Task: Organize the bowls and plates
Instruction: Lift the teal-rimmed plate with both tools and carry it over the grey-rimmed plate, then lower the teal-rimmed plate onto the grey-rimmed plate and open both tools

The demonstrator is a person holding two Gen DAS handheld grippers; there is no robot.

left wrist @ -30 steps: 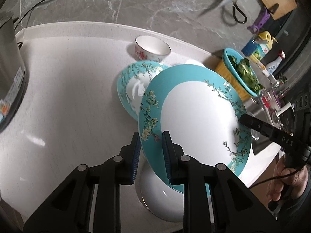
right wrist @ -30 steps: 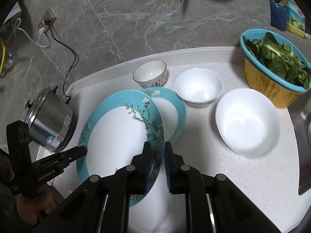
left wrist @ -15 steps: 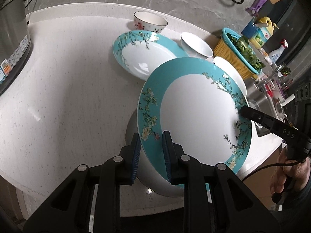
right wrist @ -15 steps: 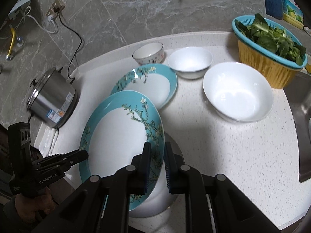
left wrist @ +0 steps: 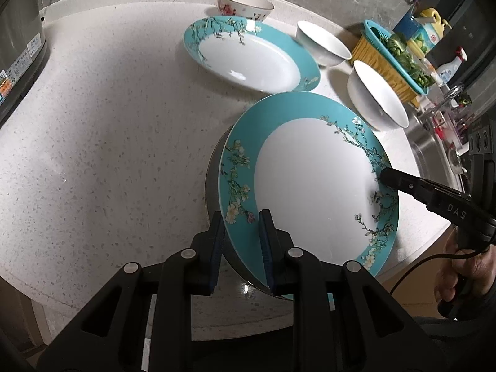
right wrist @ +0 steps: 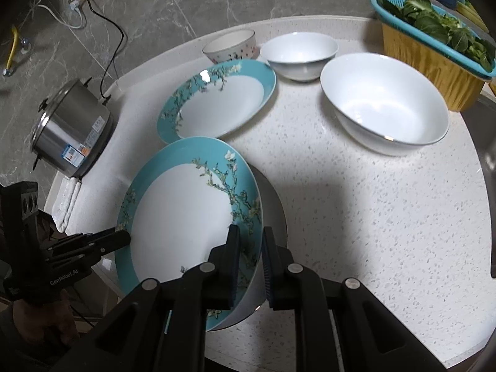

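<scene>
You see two plates with teal rims, blossom branches and white centres: the held plate [left wrist: 313, 183] and the far plate [left wrist: 248, 59]. The large bowl [right wrist: 384, 108] is plain white, the table [right wrist: 372, 217] speckled off-white.

Held plate [left wrist: 310, 183]: teal rim with blossom branches, white centre, tilted, its opposite rims pinched in my left tongs [left wrist: 240, 241] and right tongs [right wrist: 249, 259], just above a white dish [right wrist: 272, 217] on the table [right wrist: 372, 217]. All else placed from that held plate: second teal plate [left wrist: 251, 59] lies flat just beyond it. Floral bowl [left wrist: 245, 4] behind that one, upright. Small white bowl [right wrist: 299, 54] beyond and to the right, upright. Large white bowl [right wrist: 384, 102] to the right, upright, empty.
</scene>
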